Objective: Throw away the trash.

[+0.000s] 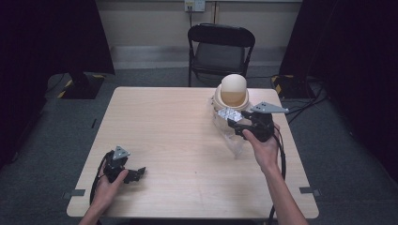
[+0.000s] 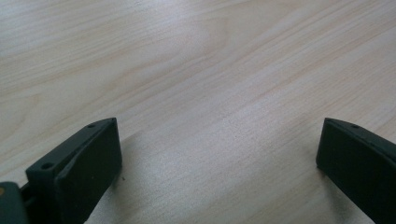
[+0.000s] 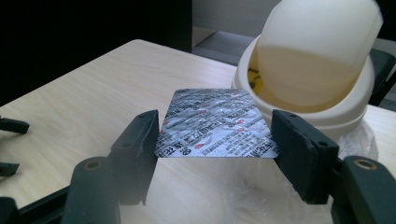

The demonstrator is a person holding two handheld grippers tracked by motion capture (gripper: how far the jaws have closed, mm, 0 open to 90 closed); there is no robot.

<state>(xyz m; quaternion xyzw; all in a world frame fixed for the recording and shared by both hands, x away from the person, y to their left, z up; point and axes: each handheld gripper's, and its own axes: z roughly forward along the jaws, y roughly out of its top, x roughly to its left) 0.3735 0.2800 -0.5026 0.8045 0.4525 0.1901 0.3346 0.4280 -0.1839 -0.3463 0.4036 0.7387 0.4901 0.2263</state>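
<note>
A silver foil blister pack (image 3: 215,124) printed with small red and black text lies flat between the jaws of my right gripper (image 3: 215,140), which is shut on its two side edges. In the high view that gripper (image 1: 236,121) holds the pack (image 1: 229,114) in the air just in front of a cream swing-lid bin (image 1: 233,93). The bin (image 3: 313,70) stands close behind the pack, its lid tilted. My left gripper (image 1: 136,173) rests at the table's near left corner, open, with bare wood between its jaws (image 2: 219,158).
Crumpled clear plastic (image 1: 232,138) lies on the table (image 1: 178,136) below my right gripper. A black folding chair (image 1: 220,49) stands behind the table's far edge. Cables (image 1: 305,101) trail on the floor at the right.
</note>
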